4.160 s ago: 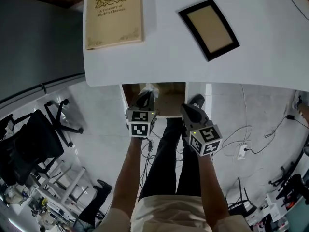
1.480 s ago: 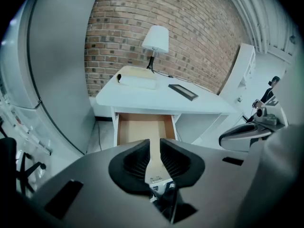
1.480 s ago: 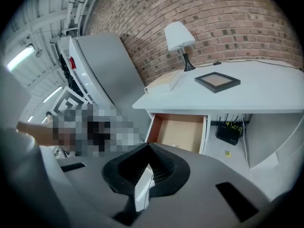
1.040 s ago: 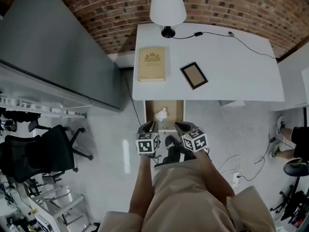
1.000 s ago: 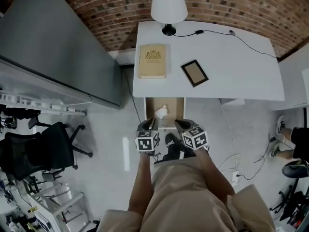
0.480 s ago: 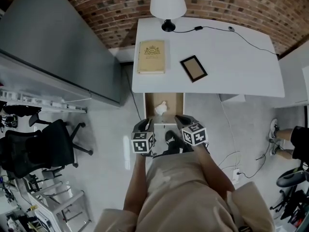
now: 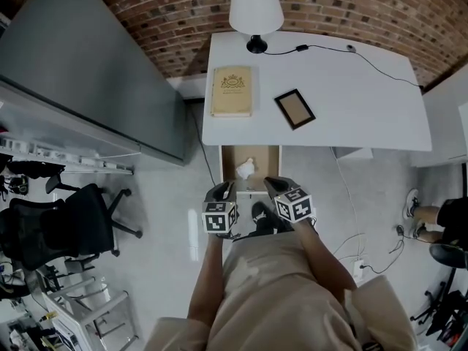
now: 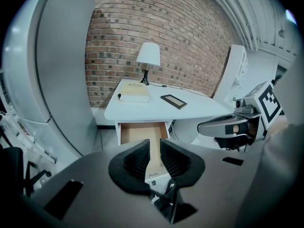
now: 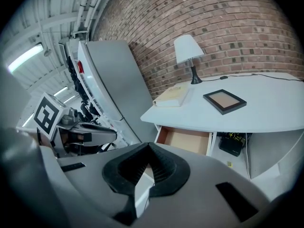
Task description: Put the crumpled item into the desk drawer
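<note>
The left tool (image 7: 222, 188) is hanging released, its two pads standing a little apart with only the open drawer (image 8: 142, 133) showing through the gap, while the right tool (image 7: 272, 183) is sitting clenched on nothing, its tips meeting in its own view (image 9: 149, 148). Both are hovering side by side just short of the drawer's front edge, over the person's shoe (image 7: 259, 212). The crumpled item (image 7: 246, 168) is lying inside the drawer (image 7: 262, 159), toward its left side, so the putting-in is looking done to me. It is looking like a wad of white paper or tissue: light, soft, likely to squash rather than slip, and not fragile. If it is needing another nudge, I would be pinching it gently across its bulk from above. Nothing is standing between the tools and the drawer; the only thing crowding it is the worktop (image 7: 365, 101), whose edge is overhanging the drawer's back part. On that worktop a tan book (image 7: 232, 91) and a dark picture frame (image 7: 295, 109) are lying near the front, well apart from a white lamp (image 7: 256, 9) and its cable (image 7: 329, 47) at the brick wall (image 7: 351, 6). A grey cabinet (image 7: 95, 72) is standing to the left, with an office chair (image 7: 62, 225) beyond it.
</note>
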